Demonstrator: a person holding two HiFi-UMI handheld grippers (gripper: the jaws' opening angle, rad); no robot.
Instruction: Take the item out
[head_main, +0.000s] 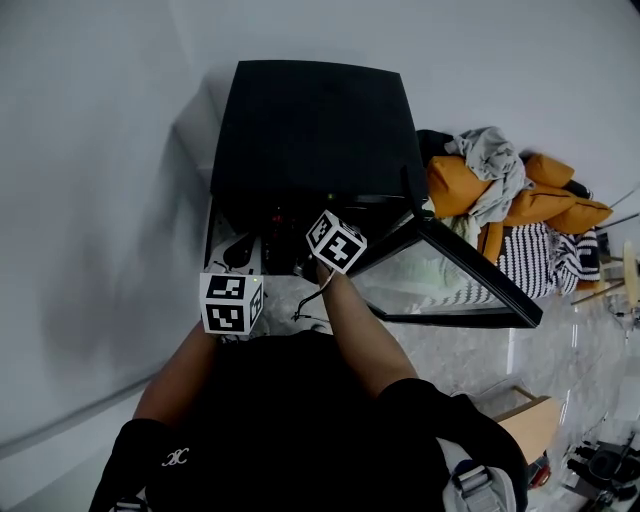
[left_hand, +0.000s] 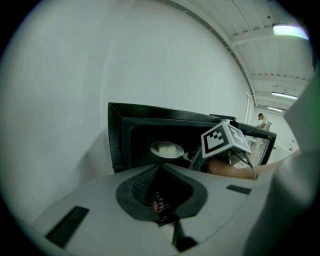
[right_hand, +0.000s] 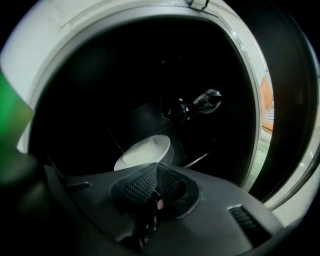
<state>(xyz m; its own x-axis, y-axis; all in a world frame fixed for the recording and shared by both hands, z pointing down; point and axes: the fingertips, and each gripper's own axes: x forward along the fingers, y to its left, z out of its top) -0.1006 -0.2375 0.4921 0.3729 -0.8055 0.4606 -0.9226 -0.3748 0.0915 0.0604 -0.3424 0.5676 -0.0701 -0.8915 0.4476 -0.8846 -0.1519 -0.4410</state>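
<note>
Plate (left_hand: 166, 149) carrying a few pale lumps of food sits on the floor of a black oven (head_main: 310, 130), near the middle of the cavity and well back from the front opening. The oven stands against a plain white wall. Its glass door (head_main: 450, 270) is swung wide to the right, which leaves the opening clear for reaching in.

The right claw (right_hand: 157, 166) is pushed inside the dark cavity on the person's outstretched forearm (head_main: 352, 320), tilted slightly downward toward the plate. Its jaws are closed, and their tips meet right at the plate's near rim. The rim there is hidden behind the tips, so it is not possible to tell whether they pinch it or have only come together just in front of it. This low approach at the front edge suits a shallow plate, which offers a grip only at its rim.

The left claw (left_hand: 160, 169) is held outside, in front of the oven's left side. It is closed with nothing between its jaws. It points toward the opening, probably waiting out of the way, since there is little room for two tools.

The plate is not yet out of the oven.
</note>
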